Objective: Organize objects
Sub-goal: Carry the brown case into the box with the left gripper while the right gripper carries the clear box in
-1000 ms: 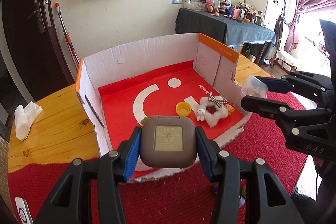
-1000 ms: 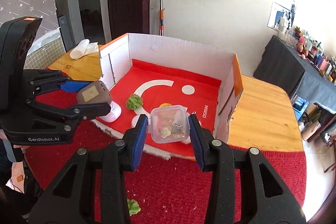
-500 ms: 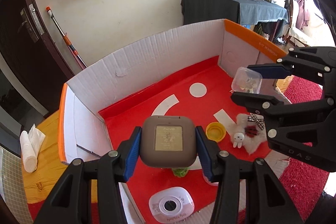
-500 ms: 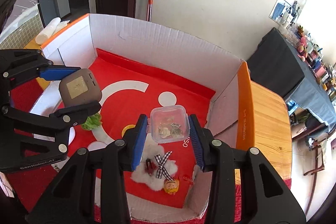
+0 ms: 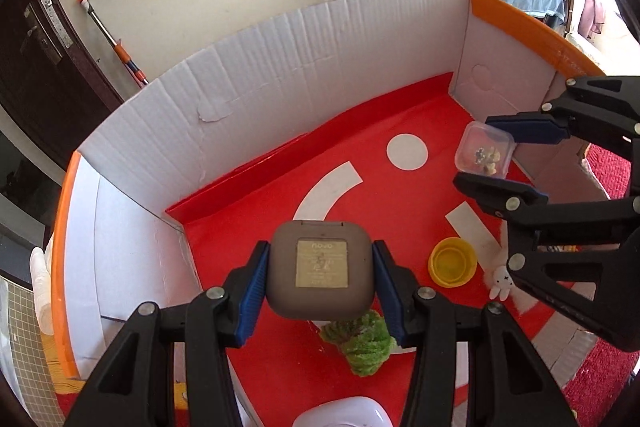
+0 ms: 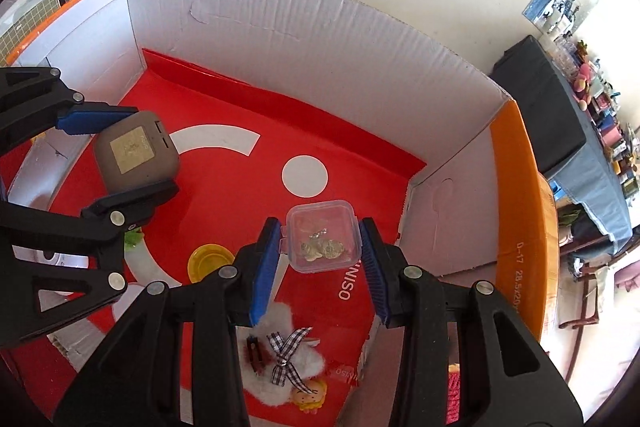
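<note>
Two tools over one cardboard box: left tool clamping one gray case, right tool gripping one clear tub. Below: one yellow cap, one green pom-pom.

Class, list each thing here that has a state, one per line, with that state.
Left gripper: shut on grey case.
Right gripper: shut on clear box.
Clear box: lidded, held above the floor of the carton.
Yellow cap: hollow side up.
Carton: open-topped.
</note>
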The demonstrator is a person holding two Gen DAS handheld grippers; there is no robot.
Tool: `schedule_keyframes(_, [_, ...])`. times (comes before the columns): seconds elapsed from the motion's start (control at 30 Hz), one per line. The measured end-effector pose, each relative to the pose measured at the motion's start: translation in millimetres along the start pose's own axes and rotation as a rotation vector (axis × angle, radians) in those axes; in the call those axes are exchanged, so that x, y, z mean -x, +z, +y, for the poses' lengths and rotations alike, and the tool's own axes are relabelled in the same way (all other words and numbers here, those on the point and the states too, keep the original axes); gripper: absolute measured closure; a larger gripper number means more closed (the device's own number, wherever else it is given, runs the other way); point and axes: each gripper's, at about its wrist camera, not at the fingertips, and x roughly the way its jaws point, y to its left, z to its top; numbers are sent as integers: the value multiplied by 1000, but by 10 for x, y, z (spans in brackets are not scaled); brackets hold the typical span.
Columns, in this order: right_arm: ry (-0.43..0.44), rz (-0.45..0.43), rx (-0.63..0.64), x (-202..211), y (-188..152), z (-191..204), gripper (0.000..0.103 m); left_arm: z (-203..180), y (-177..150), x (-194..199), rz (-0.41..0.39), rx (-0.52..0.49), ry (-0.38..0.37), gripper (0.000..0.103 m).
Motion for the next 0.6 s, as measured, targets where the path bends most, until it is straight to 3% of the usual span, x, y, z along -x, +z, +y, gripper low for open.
schedule_keyframes(0.33, [30, 74, -22, -233, 8, -9, 65, 146, -66, -153, 67, 70, -56, 51])
schedule_keyframes(0.6, [49, 93, -33, -284, -7, -57, 65, 189, -115, -101, 70, 86, -71, 51])
